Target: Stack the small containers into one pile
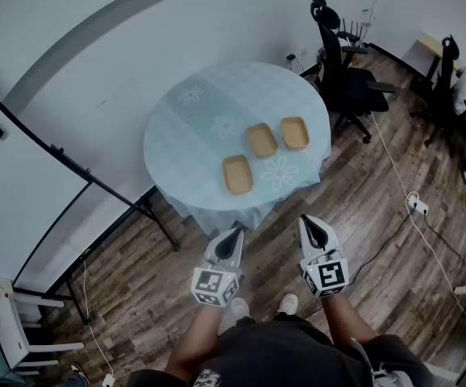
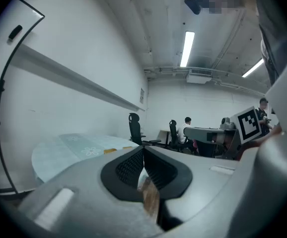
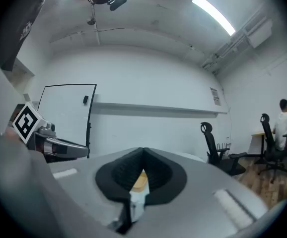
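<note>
Left gripper [image 1: 233,236] and right gripper [image 1: 310,224], jaws pressed together empty, hang short of the containers [image 1: 261,140].

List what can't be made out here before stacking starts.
- Head view: the three containers are too small to judge contents.
- Left gripper view: the left tongs block the containers, bar yellow slivers.
- Right gripper view: the right tongs block all but one container's edge.
- Head view: the tablecloth hides the legs underneath.
</note>
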`<state>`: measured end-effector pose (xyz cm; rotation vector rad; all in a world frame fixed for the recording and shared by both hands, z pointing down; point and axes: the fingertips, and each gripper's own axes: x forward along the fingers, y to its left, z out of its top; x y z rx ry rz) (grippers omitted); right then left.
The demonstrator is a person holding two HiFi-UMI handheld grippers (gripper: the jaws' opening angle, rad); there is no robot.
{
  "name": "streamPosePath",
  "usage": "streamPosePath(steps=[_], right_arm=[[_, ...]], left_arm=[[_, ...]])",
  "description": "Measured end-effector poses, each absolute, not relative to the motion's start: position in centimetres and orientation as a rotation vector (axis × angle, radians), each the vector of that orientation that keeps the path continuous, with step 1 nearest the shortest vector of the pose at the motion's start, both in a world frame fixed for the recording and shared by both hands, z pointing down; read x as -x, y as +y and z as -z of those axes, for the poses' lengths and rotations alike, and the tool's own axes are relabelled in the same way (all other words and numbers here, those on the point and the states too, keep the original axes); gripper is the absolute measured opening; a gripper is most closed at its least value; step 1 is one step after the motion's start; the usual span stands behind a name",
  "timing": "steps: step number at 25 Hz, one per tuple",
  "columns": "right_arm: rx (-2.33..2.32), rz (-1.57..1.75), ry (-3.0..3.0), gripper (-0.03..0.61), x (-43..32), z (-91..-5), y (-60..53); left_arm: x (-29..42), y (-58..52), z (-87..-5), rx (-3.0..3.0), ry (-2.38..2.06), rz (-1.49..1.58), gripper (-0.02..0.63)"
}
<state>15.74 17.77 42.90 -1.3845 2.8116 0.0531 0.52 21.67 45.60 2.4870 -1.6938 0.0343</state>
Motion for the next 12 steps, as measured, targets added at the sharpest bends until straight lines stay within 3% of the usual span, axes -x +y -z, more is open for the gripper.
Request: streamPosePath(steps=[12], right_arm=[[1.420,-0.045,2.845,0.002,-9.2,-43.1,21.5]], left_arm=[[4.5,25.4,-44.9,-2.560,-1.628,-0.053,0.006]])
